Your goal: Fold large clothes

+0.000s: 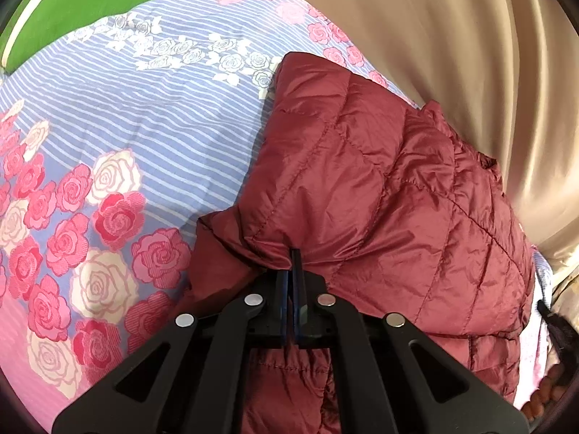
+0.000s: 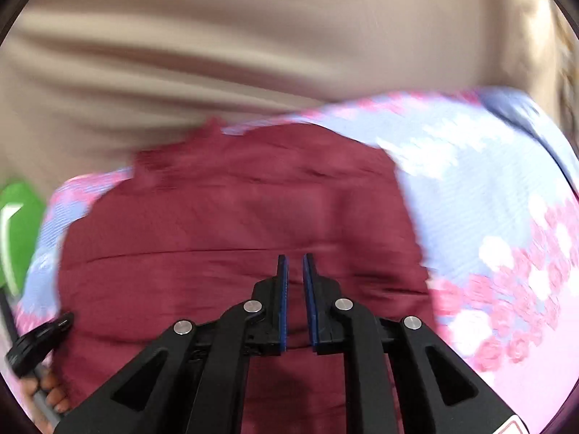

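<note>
**Left tool pinching jacket fold; right tool free above it**

Left tool point(image 1: 294, 253) reaches forward and low, its jaws pressed together on a folded edge of the maroon quilted jacket point(image 1: 380, 195); right tool point(image 2: 294, 257) hangs over the jacket point(image 2: 235, 235), jaws a narrow gap apart, nothing between them; view blurred. Jacket lies folded on the rose-patterned striped bedsheet point(image 1: 144, 115), near its edge beside the beige curtain point(image 1: 452, 36); green surface point(image 1: 79, 3) beyond the sheet.
</note>
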A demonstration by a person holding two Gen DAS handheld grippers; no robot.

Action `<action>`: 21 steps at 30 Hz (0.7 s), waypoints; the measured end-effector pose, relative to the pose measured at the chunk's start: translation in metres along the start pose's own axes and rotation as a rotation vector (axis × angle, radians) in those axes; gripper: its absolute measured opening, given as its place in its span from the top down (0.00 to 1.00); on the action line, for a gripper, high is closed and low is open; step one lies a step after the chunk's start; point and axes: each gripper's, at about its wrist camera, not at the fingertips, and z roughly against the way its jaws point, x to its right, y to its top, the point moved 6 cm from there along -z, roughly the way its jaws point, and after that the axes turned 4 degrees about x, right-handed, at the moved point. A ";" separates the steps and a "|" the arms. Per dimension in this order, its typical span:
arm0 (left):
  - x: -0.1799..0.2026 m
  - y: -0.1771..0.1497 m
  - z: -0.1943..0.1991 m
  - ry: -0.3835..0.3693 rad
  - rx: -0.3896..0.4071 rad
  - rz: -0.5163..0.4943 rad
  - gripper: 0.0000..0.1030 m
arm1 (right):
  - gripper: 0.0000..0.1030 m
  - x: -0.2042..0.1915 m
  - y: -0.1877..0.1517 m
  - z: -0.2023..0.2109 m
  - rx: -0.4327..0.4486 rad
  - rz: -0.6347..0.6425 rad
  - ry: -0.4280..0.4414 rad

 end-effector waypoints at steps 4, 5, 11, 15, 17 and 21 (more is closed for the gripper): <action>-0.002 -0.001 0.002 -0.016 -0.001 0.014 0.99 | 0.87 -0.104 -0.027 -0.010 -0.100 0.161 0.256; -0.002 -0.001 0.002 -0.021 -0.001 0.019 0.99 | 0.88 -0.128 -0.037 -0.018 -0.130 0.208 0.296; -0.006 -0.002 0.003 -0.047 -0.004 0.039 0.99 | 0.95 -0.137 -0.059 -0.051 -0.140 0.365 0.214; -0.005 -0.002 0.002 -0.036 -0.005 0.025 0.98 | 1.00 -0.027 -0.038 -0.048 -0.135 0.182 0.095; -0.004 -0.001 0.002 -0.031 -0.005 0.019 0.98 | 1.00 0.044 -0.029 -0.038 -0.108 0.078 -0.024; -0.002 -0.001 0.001 -0.022 -0.005 0.012 0.99 | 0.98 0.115 -0.022 -0.011 -0.091 -0.086 -0.116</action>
